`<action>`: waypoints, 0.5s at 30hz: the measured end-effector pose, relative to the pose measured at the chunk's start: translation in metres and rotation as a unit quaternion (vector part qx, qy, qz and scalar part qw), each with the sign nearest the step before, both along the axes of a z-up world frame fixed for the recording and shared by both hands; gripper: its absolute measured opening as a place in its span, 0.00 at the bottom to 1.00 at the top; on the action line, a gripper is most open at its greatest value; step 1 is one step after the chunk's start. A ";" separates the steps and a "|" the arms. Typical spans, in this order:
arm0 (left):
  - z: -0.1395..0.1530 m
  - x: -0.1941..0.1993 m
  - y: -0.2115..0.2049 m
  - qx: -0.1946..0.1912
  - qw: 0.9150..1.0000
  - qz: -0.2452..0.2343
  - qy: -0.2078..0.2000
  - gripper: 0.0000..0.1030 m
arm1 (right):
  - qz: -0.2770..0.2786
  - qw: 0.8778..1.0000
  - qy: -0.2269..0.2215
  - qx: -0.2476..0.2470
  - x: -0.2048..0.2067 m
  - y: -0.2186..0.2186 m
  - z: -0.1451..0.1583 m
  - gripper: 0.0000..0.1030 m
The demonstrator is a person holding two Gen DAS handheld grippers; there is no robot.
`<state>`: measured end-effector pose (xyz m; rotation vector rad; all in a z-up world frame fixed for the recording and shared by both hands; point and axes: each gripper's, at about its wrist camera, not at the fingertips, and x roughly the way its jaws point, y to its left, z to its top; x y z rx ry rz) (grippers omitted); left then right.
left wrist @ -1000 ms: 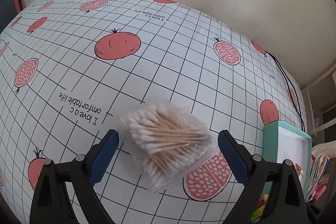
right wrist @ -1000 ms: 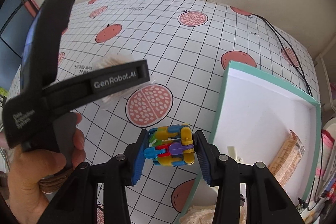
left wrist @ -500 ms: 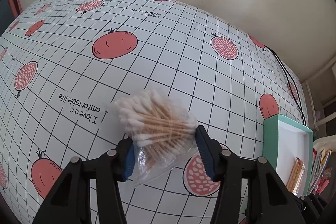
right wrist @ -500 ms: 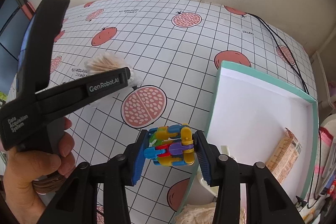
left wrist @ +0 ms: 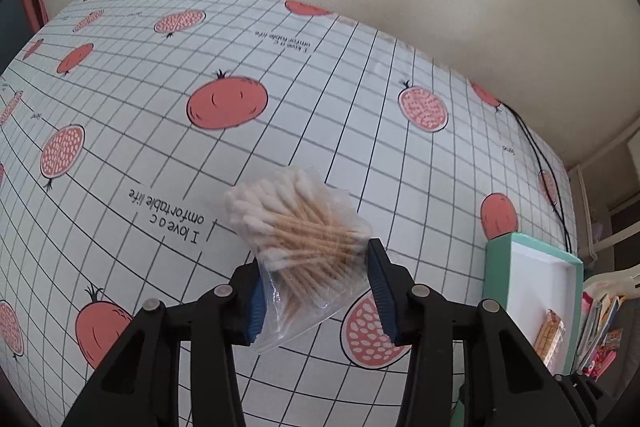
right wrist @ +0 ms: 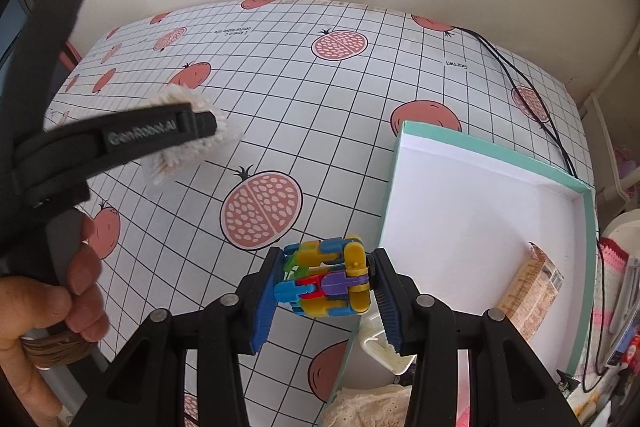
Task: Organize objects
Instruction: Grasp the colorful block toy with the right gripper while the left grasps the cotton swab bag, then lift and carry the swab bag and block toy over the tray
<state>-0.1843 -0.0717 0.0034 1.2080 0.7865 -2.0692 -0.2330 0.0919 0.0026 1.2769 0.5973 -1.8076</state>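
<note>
A clear bag of wooden cotton swabs (left wrist: 304, 231) hangs between the blue pads of my left gripper (left wrist: 316, 291). Its jaws are closing and both pads press on the bag, which is raised a little off the pomegranate-print tablecloth (left wrist: 280, 99). In the right wrist view the same bag (right wrist: 168, 97) shows behind the left gripper's black finger, with a person's hand (right wrist: 80, 267) on the handle. My right gripper (right wrist: 326, 291) is shut on a multicoloured plastic block toy (right wrist: 326, 277), held beside the left wall of the teal box (right wrist: 480, 151).
The teal box has a white floor holding a brown biscuit pack (right wrist: 532, 291) and a small white item (right wrist: 376, 347) near its front. A lace cloth (right wrist: 368, 407) lies below. A black cable (right wrist: 532, 99) runs along the table's right side. Colourful clutter (left wrist: 600, 331) sits past the box.
The left jaws went from wide apart around the swab bag to closed on it, and the bag rose off the cloth. The right gripper kept hold of the toy in place.
</note>
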 end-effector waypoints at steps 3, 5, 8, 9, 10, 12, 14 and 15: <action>0.015 0.000 0.000 -0.006 1.000 -0.002 0.017 0.45 | -0.006 1.000 0.002 -0.005 -0.001 0.002 0.003 0.46; 0.026 0.000 0.000 -0.011 1.000 -0.003 0.029 0.45 | -0.008 1.000 0.005 -0.008 -0.002 0.004 0.006 0.46; 0.040 0.001 -0.001 -0.015 0.999 -0.001 0.044 0.45 | -0.018 1.000 0.012 -0.016 -0.006 0.009 0.015 0.46; 0.045 0.002 -0.001 -0.016 0.999 0.000 0.049 0.45 | -0.022 0.999 0.015 -0.019 -0.009 0.012 0.018 0.46; 0.049 0.003 -0.002 -0.017 0.998 0.000 0.056 0.45 | -0.028 0.999 0.018 -0.023 -0.011 0.015 0.022 0.46; 0.058 0.004 -0.001 -0.022 0.998 -0.001 0.067 0.45 | -0.039 0.999 0.025 -0.028 -0.017 0.022 0.028 0.46; 0.066 0.005 0.001 -0.026 0.997 -0.002 0.077 0.45 | -0.051 0.998 0.032 -0.031 -0.024 0.029 0.033 0.46; 0.070 0.006 0.001 -0.027 0.996 -0.003 0.082 0.45 | -0.057 0.997 0.035 -0.031 -0.027 0.033 0.035 0.46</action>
